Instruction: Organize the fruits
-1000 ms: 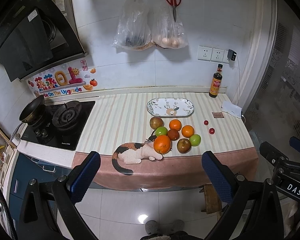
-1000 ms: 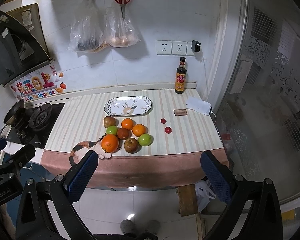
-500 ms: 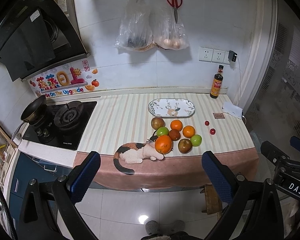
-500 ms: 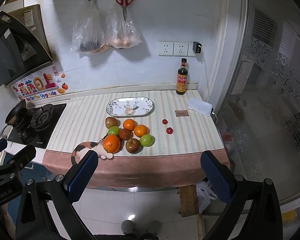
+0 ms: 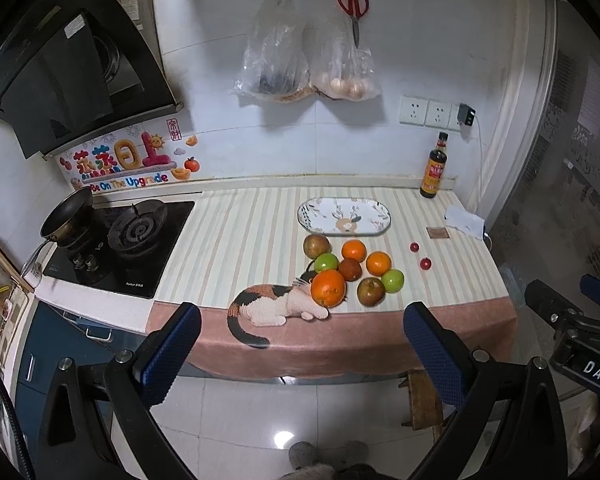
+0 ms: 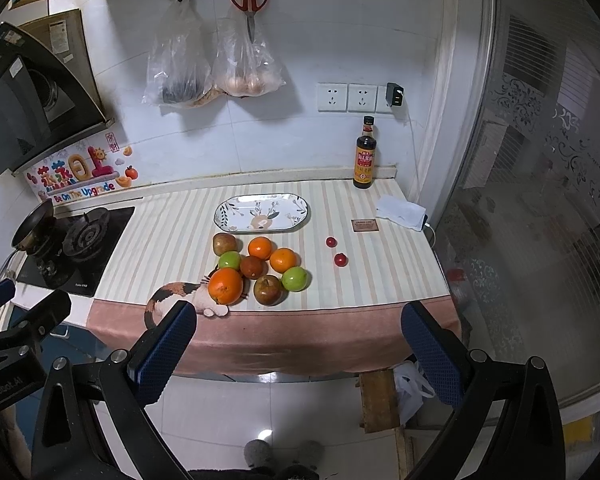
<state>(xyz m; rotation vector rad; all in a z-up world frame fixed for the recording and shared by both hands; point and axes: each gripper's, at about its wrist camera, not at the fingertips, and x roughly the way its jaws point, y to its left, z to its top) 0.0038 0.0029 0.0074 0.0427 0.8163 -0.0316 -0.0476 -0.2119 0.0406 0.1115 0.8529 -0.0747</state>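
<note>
I hold my left gripper (image 5: 300, 340) low in the frame, well short of the counter, its blue-padded fingers (image 5: 172, 344) spread wide with nothing between them; my right gripper (image 6: 298, 340) sits the same way at the bottom of its own view, jaws wide and empty, and its black body also shows at the right edge of the left view.

The fruits lie in a tight cluster just below the middle of each frame, on the striped tablecloth (image 6: 172, 240); the large orange (image 6: 225, 286) is nearest the cloth's pink border, touching the printed cat's head; beside it, toward the right, a brownish apple (image 6: 267, 289) and then a green apple (image 6: 294, 278); behind these a dark red fruit (image 6: 253, 267) sits in the centre, with a second green apple (image 6: 229, 259) to its left and two smaller oranges (image 6: 283, 260) to its right and above; another brownish apple (image 6: 225, 243) is at the cluster's upper left, just below the plate.

The oval patterned plate (image 6: 236, 205) lies above the cluster with nothing on it; two small red fruits (image 6: 340, 259) sit apart to the right of the pile; a dark sauce bottle (image 6: 365, 156) stands upright by the wall in the upper right; the gas stove (image 5: 136, 236) fills the left of the frame.
</note>
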